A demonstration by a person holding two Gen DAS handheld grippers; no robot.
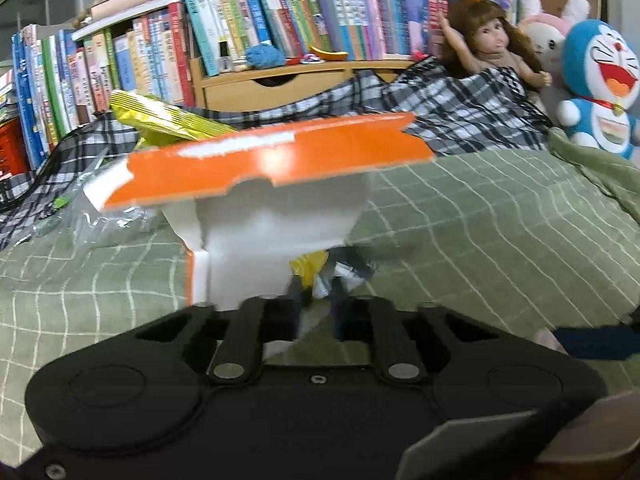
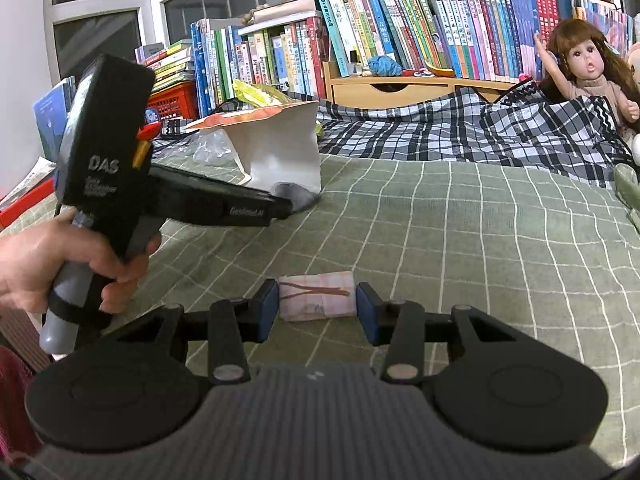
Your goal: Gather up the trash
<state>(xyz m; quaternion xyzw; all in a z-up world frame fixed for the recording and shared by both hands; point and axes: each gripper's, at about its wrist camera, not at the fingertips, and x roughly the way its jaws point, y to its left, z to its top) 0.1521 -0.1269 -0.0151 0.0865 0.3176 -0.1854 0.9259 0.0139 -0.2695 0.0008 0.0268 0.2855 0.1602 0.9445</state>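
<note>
The right tool (image 2: 316, 307) straddles a pink folded paper packet (image 2: 316, 297) on the green checked bedspread (image 2: 460, 240), pads seemingly touching its ends. Beyond, the left tool (image 1: 316, 292) pinches a crumpled wrapper (image 1: 310, 272) tight beside the orange-and-white paper bag (image 2: 280, 152) (open-topped). Farther back: plaid blanket (image 2: 440, 132), doll (image 2: 588, 68), crowded bookshelf (image 2: 400, 32).

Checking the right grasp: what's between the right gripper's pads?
Right wrist view: a small pinkish packet on the green checked blanket fills the gap between the right gripper's pads. Whether they press it is unclear.
</note>
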